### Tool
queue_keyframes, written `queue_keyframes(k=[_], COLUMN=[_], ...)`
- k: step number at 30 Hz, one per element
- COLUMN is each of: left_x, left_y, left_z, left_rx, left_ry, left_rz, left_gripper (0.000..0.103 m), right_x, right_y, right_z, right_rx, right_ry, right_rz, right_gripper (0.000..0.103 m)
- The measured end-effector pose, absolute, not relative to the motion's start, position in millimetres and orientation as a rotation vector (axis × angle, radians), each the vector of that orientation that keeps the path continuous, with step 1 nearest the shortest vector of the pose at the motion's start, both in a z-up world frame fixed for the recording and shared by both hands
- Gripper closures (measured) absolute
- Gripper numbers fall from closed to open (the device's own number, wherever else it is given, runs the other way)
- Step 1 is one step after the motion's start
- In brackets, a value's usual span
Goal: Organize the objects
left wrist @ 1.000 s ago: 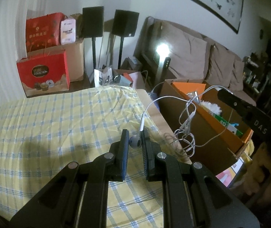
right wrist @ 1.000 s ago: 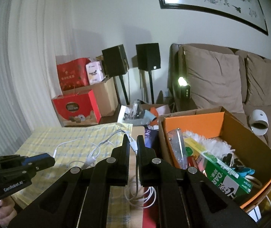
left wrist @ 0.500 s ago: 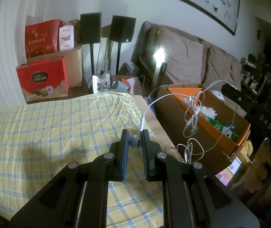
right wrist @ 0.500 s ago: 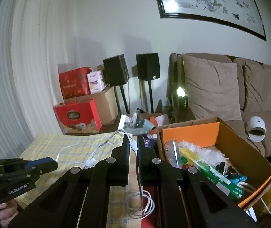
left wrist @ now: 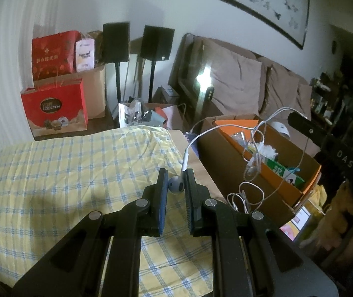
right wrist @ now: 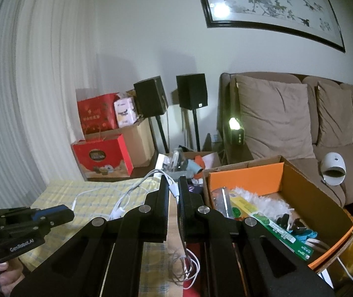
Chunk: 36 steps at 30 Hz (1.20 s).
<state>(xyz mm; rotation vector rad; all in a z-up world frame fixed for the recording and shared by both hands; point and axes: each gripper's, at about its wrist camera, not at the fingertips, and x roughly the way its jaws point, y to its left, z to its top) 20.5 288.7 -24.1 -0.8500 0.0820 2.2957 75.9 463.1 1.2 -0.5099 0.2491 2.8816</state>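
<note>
Left gripper [left wrist: 176, 180]: pinching the earbud [left wrist: 175, 184] beside the cardboard box [left wrist: 228, 163].
Right gripper [right wrist: 173, 185]: pressing together on the white cable [right wrist: 174, 190], apparently at its junction piece.
Cable: hanging slack, tangled loops dangling against the box front.
Handling: light, limp, snag-prone; holding at earbud and junction is suiting it.

"COLLECTION" on red bag [left wrist: 54, 109], "GenRobot.AI" on left tongs [right wrist: 60, 212]
</note>
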Motion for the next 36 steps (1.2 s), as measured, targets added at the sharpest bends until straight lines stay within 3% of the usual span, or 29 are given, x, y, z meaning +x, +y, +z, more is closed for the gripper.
queue_keyframes(k=[31,36], left_x=[28,20], left_y=[287,282], left_z=[-14,-16], left_rx=[-0.834,-0.845], left_ry=[0.061,0.043], left_rz=[2.249,2.281], left_gripper=[0.091,0.091], right_x=[83,73], right_y=[472,475], right_z=[6,-2], right_rx=[-0.521,-0.675], right_ry=[0.299,0.306], right_rz=[2.906,2.923], right_gripper=[0.099,0.096])
